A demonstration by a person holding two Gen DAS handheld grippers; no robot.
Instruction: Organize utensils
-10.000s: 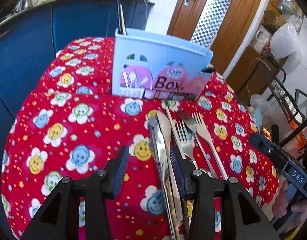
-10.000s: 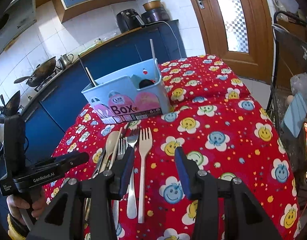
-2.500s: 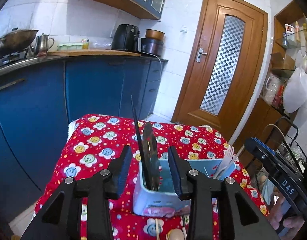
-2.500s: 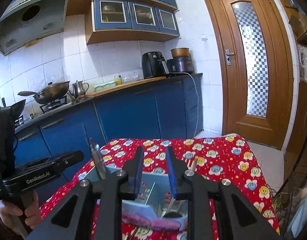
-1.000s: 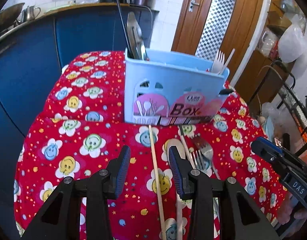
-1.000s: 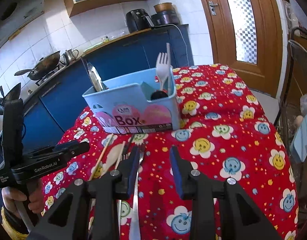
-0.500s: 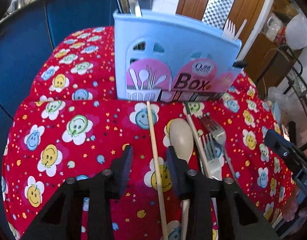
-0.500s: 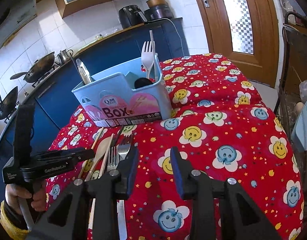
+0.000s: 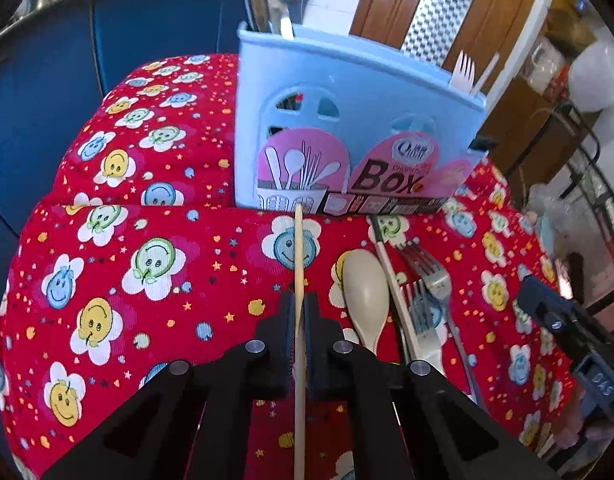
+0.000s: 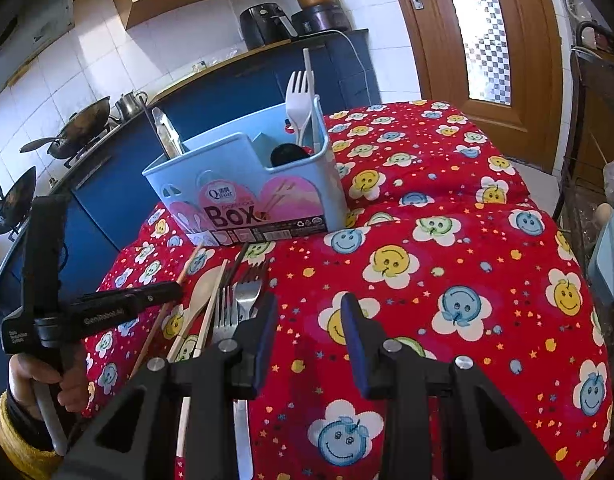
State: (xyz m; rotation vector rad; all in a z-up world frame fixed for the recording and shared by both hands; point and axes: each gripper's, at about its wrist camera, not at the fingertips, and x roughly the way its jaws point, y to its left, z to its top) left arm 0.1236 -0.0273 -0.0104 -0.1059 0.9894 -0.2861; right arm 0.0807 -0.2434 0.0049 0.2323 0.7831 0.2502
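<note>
A light-blue utensil box (image 9: pixel 347 92) stands on the red smiley-flower tablecloth (image 9: pixel 147 264). It holds metal tongs (image 9: pixel 271 0) and a white plastic fork (image 10: pixel 299 96). In front of it lie a wooden chopstick (image 9: pixel 298 248), a wooden spoon (image 9: pixel 365 296), metal forks (image 9: pixel 427 276) and a pale chopstick (image 9: pixel 391 276). My left gripper (image 9: pixel 299 300) is low over the cloth, its jaws closing, with the pads pinching the wooden chopstick. My right gripper (image 10: pixel 307 308) hovers partly open over bare cloth, just right of the forks (image 10: pixel 247 292), with nothing between its fingers.
Blue kitchen cabinets (image 10: pixel 227 92) and a stove with woks (image 10: pixel 79 124) stand behind the table. A wooden door (image 10: pixel 487 32) is at the back right, and a wire rack (image 9: pixel 587 184) stands off the table's right edge. A hand (image 10: pixel 47 384) holds the left gripper.
The left gripper has sunk toward the cloth and its jaws have come together on the wooden chopstick. The right gripper has stayed about where it was.
</note>
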